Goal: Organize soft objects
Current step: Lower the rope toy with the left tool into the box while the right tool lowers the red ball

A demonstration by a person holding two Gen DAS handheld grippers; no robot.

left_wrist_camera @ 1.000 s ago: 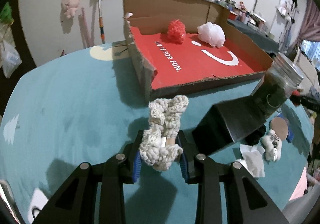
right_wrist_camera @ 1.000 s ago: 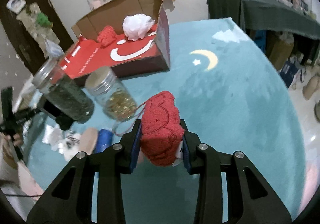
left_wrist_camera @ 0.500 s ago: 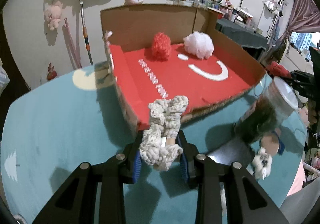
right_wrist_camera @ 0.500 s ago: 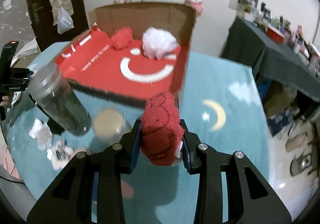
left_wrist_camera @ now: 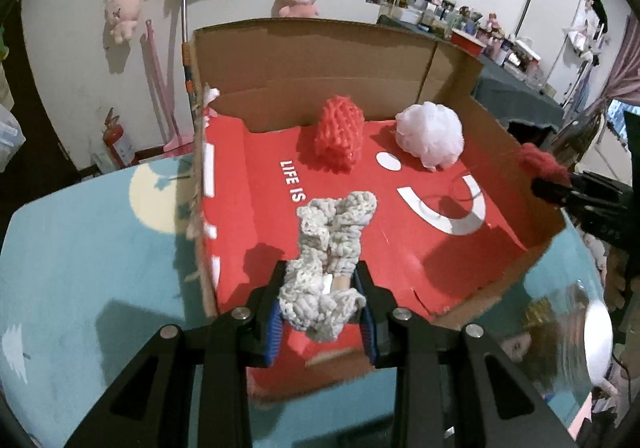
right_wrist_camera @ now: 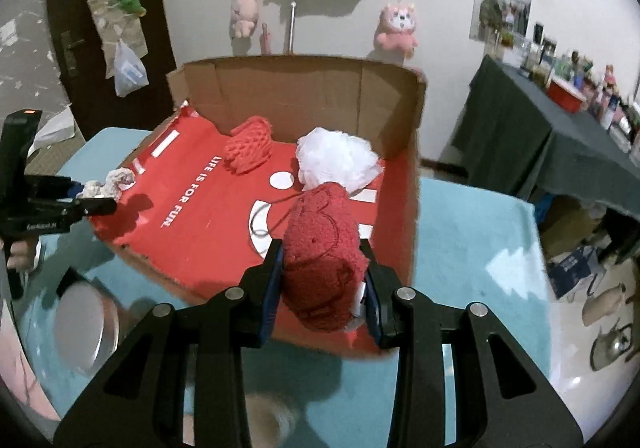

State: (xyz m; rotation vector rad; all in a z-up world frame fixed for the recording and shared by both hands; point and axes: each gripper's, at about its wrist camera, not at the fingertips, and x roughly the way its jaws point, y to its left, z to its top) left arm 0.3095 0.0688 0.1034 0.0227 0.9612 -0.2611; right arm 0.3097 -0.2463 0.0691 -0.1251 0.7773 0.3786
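My left gripper (left_wrist_camera: 322,298) is shut on a grey knitted cloth (left_wrist_camera: 330,244) and holds it above the front left part of a cardboard box (left_wrist_camera: 320,60) with a red floor. My right gripper (right_wrist_camera: 322,288) is shut on a red fuzzy cloth (right_wrist_camera: 322,248) above the box's front right edge (right_wrist_camera: 414,176). Inside the box lie a red mesh puff (left_wrist_camera: 340,136) and a white mesh puff (left_wrist_camera: 430,134); both show in the right wrist view, red (right_wrist_camera: 248,148) and white (right_wrist_camera: 336,162). Each gripper shows in the other's view, at the box's sides.
The box stands on a teal table (left_wrist_camera: 92,248). A blurred glass jar (left_wrist_camera: 576,332) stands close at the front right of the left view; a jar lid (right_wrist_camera: 86,322) shows at lower left of the right view. A dark-clothed side table (right_wrist_camera: 532,144) stands at right.
Both grippers have moved forward and up over the box with their cloths still held. The jars have dropped toward the lower edges of the views.
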